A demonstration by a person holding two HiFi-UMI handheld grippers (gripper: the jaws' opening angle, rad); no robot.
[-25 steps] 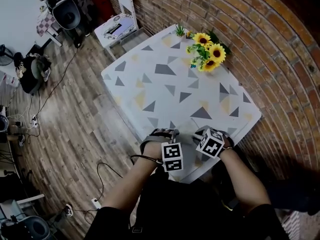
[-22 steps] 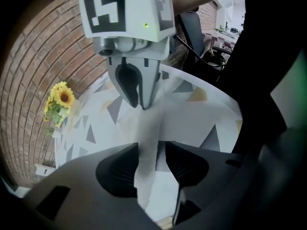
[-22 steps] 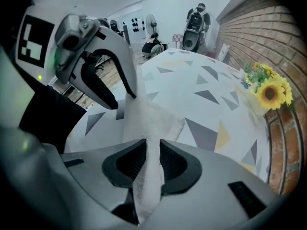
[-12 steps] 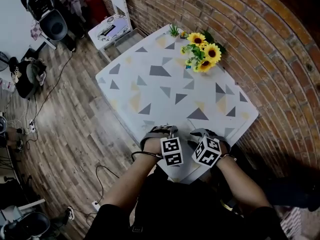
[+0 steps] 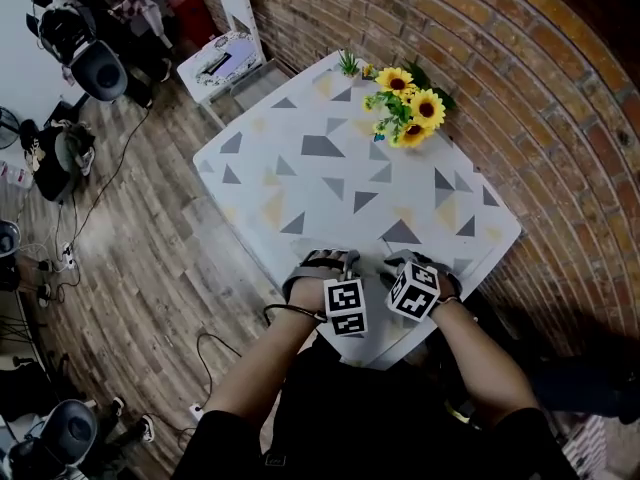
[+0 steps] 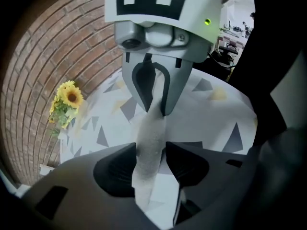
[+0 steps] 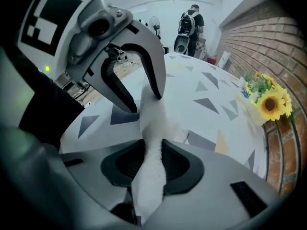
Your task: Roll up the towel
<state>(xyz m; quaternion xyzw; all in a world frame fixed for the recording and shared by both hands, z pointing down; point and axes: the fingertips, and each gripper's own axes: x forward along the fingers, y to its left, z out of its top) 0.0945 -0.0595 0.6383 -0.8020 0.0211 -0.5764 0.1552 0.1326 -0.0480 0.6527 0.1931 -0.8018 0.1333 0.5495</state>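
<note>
The towel [image 5: 340, 168], white with grey and yellow triangles, lies spread over the table. At the table's near edge both hands hold their grippers side by side, pointing steeply down. My left gripper [image 5: 325, 264] [image 6: 149, 159] pinches a raised white fold of the towel [image 6: 146, 143] between its pads. The right gripper [image 5: 412, 265] [image 7: 152, 164] has the same fold [image 7: 152, 123] between its pads; its jaws have just been opening, and the cloth still fills the gap. Each gripper view shows the other gripper on the fold, right gripper [image 6: 154, 107] and left gripper [image 7: 144, 102].
A bunch of sunflowers [image 5: 408, 100] stands at the table's far edge by the brick wall [image 5: 530, 78]. A white chair [image 5: 228, 53] is beyond the far left corner. Cables lie on the wooden floor [image 5: 150, 258]. A person [image 7: 191, 20] stands far off.
Both grippers stay at the near table edge, with the right cube a little closer to the left one. The head view has shifted slightly.
</note>
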